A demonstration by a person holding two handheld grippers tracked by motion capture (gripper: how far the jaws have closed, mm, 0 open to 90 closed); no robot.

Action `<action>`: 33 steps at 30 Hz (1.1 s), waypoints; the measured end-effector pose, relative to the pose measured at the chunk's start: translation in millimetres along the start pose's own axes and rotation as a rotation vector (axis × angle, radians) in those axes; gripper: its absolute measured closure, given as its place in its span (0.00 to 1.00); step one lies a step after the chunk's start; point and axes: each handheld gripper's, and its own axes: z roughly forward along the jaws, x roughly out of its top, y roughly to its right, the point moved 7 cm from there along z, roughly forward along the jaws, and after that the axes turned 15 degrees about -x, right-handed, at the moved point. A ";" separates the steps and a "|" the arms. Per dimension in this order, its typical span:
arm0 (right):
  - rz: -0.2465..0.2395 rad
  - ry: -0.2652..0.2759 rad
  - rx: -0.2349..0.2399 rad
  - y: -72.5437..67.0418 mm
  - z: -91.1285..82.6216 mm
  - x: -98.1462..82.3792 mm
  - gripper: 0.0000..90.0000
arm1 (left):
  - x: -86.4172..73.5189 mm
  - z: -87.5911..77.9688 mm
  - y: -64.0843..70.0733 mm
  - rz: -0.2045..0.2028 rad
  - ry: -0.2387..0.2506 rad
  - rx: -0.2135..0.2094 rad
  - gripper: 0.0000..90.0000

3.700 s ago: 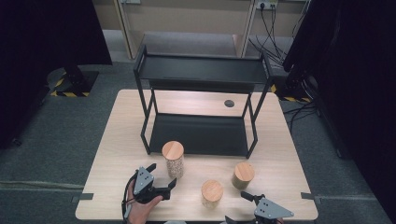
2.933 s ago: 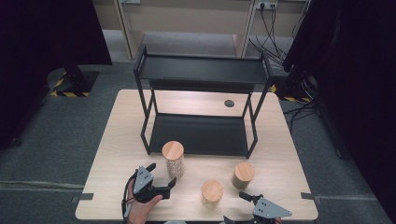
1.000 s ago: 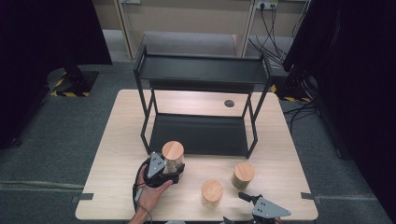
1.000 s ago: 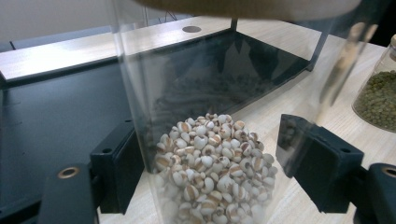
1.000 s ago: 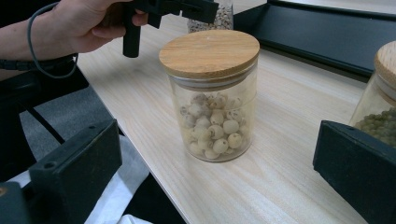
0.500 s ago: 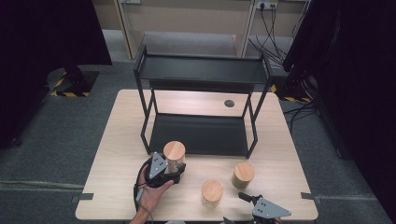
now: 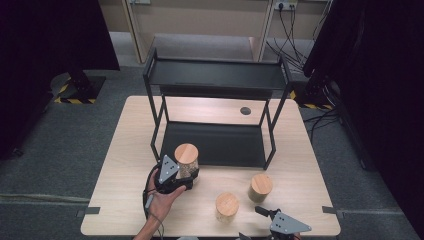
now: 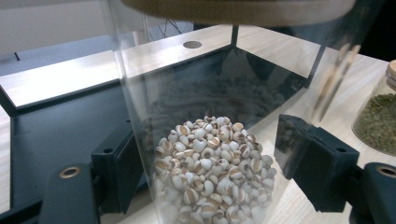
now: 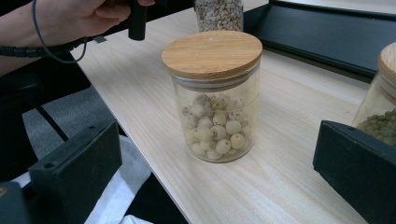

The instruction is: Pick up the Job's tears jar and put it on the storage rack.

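Observation:
A tall glass jar (image 7: pixel 186 159) with a wooden lid, part full of small pale grains, stands just in front of the black shelf unit (image 7: pixel 215 80). My left gripper (image 7: pixel 183 176) is shut on it. In the left gripper view the black pads (image 8: pixel 117 171) press both sides of the tall jar (image 8: pixel 210 140). Low at the table's front edge, my right gripper (image 7: pixel 264 214) is open. In the right gripper view it (image 9: pixel 217 161) faces a short jar of round pale seeds (image 9: pixel 214 95), with the jaws well apart on either side and not touching it.
The short seed jar (image 7: pixel 227 206) and a jar of green beans (image 7: pixel 261 186) stand on the wooden table (image 7: pixel 125 150) right of my left hand. The green jar (image 9: pixel 384 98) is close to my right gripper's right jaw. The shelf's lower tray (image 7: pixel 215 142) lies behind the jars.
My left gripper came forward from the table's front edge to the tall jar and closed on it; over the last second it has barely moved. The right gripper has stayed put.

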 end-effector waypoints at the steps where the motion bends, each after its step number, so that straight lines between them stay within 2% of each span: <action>1: -0.001 0.000 0.000 -0.1 0.2 0.0 0.02 | 1.6 0.2 -0.7 0.001 -0.001 0.002 0.28; 33: 0.000 0.002 0.000 1.1 -0.6 0.2 0.02 | 31.0 32.6 -27.0 -0.020 -0.010 0.058 0.28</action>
